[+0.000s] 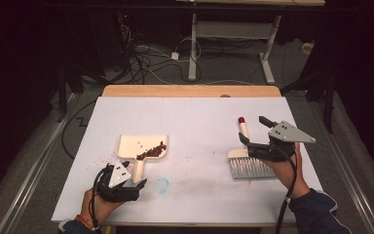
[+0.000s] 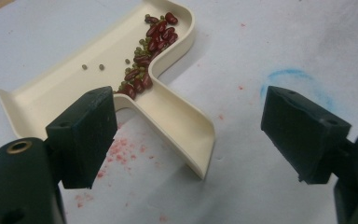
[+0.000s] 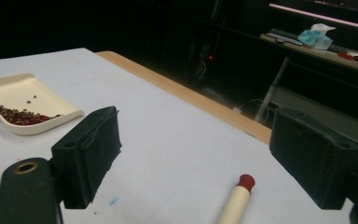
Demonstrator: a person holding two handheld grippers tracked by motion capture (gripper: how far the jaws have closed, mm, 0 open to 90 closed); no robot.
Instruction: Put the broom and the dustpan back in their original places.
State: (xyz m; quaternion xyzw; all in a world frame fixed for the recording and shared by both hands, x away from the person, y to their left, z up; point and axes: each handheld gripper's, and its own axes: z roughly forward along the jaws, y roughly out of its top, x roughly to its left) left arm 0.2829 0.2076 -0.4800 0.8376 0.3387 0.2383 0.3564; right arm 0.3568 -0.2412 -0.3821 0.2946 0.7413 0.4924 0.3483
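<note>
Mostly done: beans (image 2: pixel 149 51) heaped in dustpan (image 1: pixel 142 147), brush (image 1: pixel 244 155) flat on bench (image 1: pixel 199 122). Both grippers' fingers spread, holding nothing. Left: faint red specks beside dustpan.

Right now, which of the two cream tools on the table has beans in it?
The dustpan, in front of the left gripper, holds the red and green beans. The brush under the right gripper carries none; it has grey bristles and a red-tipped handle.
</note>
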